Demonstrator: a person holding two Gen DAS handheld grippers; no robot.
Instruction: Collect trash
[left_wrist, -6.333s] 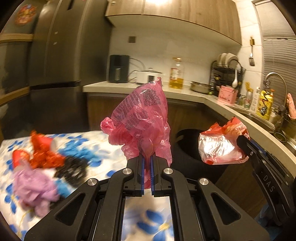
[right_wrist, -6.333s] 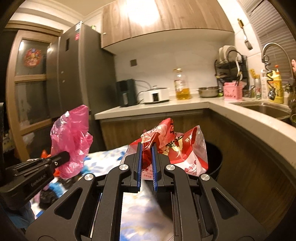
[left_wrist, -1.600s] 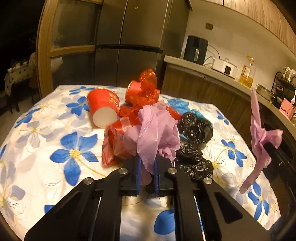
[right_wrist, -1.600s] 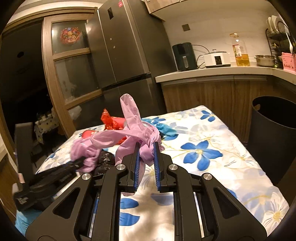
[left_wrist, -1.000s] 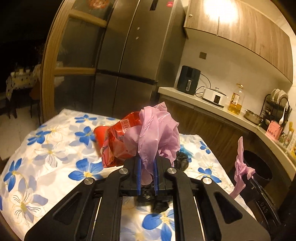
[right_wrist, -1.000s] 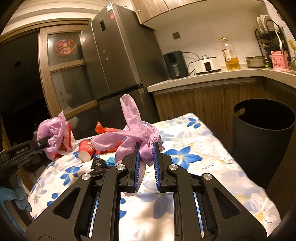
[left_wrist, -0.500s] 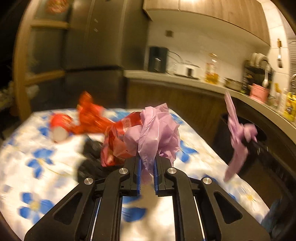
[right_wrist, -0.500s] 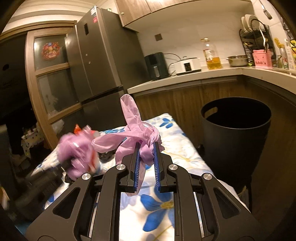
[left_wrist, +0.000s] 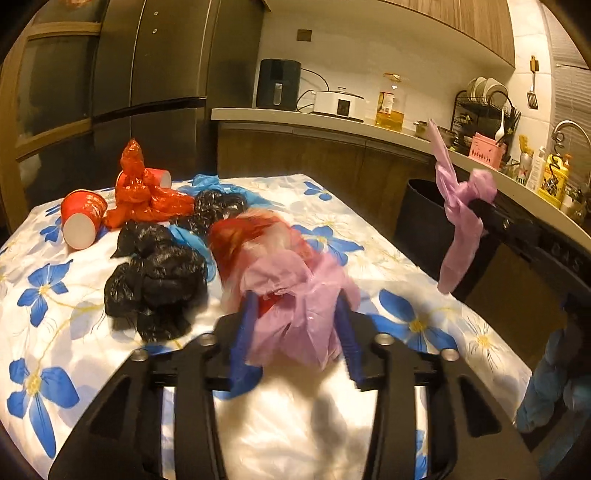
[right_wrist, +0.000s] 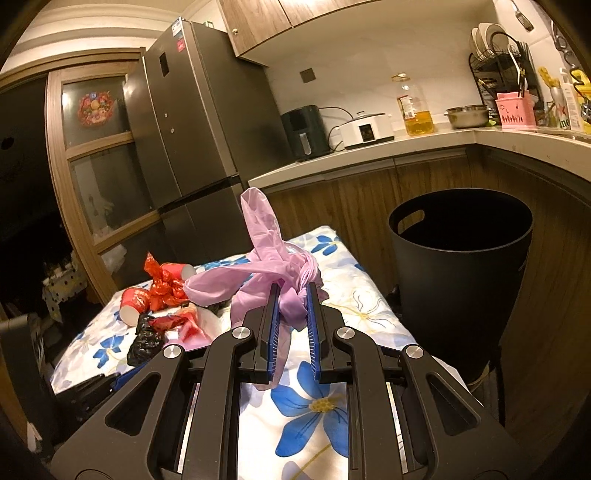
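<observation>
My left gripper (left_wrist: 295, 306) hangs low over the flowered table (left_wrist: 424, 325), and its jaws are opening. A blurred bundle of lilac bag and red wrapper (left_wrist: 288, 280) sits loose between the blue pads, dropping toward the cloth. My right gripper (right_wrist: 291, 291) is shut on a knotted lilac plastic bag (right_wrist: 266, 273), held above the table's right end. The same lilac plastic bag (left_wrist: 458, 221) shows at the right of the left wrist view. A black trash bin (right_wrist: 461, 266) stands open beside the table, just right of the right gripper.
More trash lies on the table: red paper cups (left_wrist: 83, 218), crumpled red plastic (left_wrist: 140, 192), black bags (left_wrist: 155, 280) and a blue glove (left_wrist: 218, 184). A wooden counter (right_wrist: 406, 147) with appliances runs behind, and a grey fridge (right_wrist: 199, 129) stands at the back left.
The left jaws have spread apart and the lilac-and-red bundle has slipped down out of their grip. The left gripper sank toward the table. The right gripper still clamps its lilac bag.
</observation>
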